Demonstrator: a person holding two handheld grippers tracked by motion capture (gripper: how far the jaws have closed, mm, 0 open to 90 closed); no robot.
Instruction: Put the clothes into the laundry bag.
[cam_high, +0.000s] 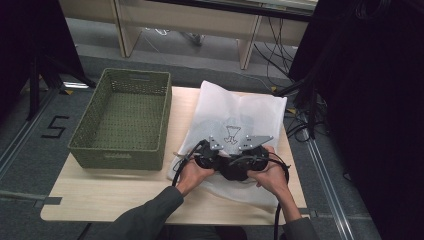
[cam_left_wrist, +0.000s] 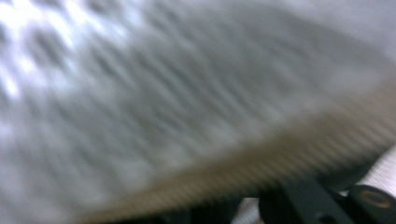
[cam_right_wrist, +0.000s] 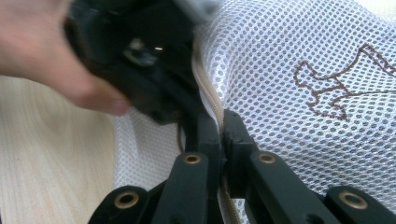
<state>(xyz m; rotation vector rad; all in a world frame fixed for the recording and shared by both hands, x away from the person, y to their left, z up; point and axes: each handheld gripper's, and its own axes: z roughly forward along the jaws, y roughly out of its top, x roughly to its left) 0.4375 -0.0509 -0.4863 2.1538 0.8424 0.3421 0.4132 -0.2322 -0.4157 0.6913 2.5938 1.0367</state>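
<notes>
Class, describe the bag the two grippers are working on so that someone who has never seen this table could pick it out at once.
Start at the light wooden table and find the green woven basket on its left half. Immediately right of the basket lies the white mesh bag, flat on the tabletop, where the left gripper and right gripper meet. It is the soft, see-through-netted item with a brown stitched outline figure and a beige zip edge.

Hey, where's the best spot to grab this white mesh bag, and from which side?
Grip the mesh bag by its beige zipper edge, coming from the person's near side. That seam is a firm ridge on limp mesh, and the right gripper is already pinched on it there.
</notes>
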